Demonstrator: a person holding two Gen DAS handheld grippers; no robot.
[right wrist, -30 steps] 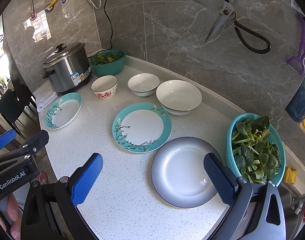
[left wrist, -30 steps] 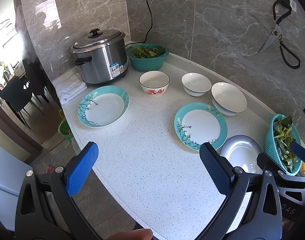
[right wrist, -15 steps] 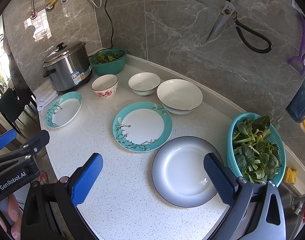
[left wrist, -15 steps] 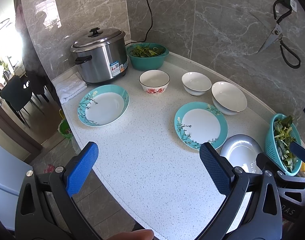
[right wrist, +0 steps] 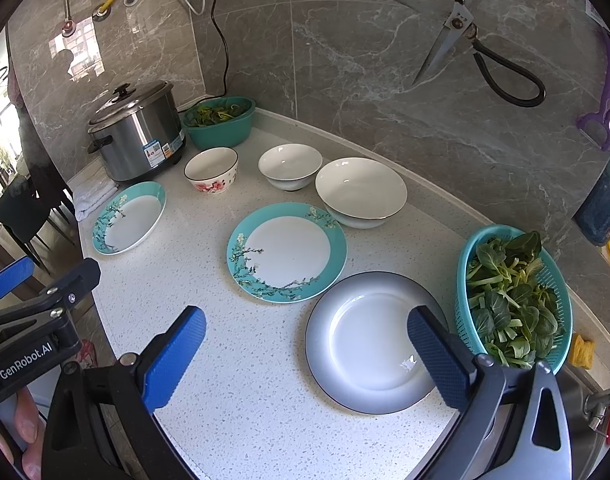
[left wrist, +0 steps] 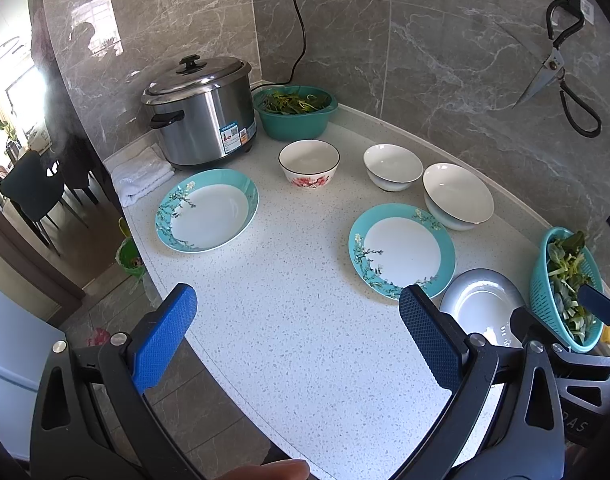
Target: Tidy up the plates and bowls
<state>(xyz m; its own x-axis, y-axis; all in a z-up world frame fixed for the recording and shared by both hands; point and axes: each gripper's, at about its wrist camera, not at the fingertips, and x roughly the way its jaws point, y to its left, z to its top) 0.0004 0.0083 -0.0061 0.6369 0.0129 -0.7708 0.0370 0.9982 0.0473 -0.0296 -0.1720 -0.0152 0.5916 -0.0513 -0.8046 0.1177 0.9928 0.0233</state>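
Observation:
Two teal-rimmed floral plates lie on the white speckled counter: one at the left (left wrist: 207, 216) (right wrist: 129, 218), one in the middle (left wrist: 401, 251) (right wrist: 287, 253). A grey-rimmed white plate (right wrist: 371, 342) (left wrist: 481, 306) lies nearest my right gripper. Behind them stand a pink-flowered bowl (left wrist: 309, 163) (right wrist: 211, 169), a small white bowl (left wrist: 393, 167) (right wrist: 290, 166) and a wide white bowl (left wrist: 457, 196) (right wrist: 361, 192). My left gripper (left wrist: 297, 336) hovers open over the counter's front edge, holding nothing. My right gripper (right wrist: 305, 356) is open too, above the grey-rimmed plate's left rim.
A steel rice cooker (left wrist: 199, 110) and a teal basin of greens (left wrist: 295, 112) stand at the back left, with a folded white cloth (left wrist: 141, 174) beside them. A teal colander of greens (right wrist: 513, 300) sits at the right. Scissors (right wrist: 475, 40) hang on the marble wall.
Both grippers have barely shifted; the right wrist view has crept slightly to the right. Nothing on the counter has moved.

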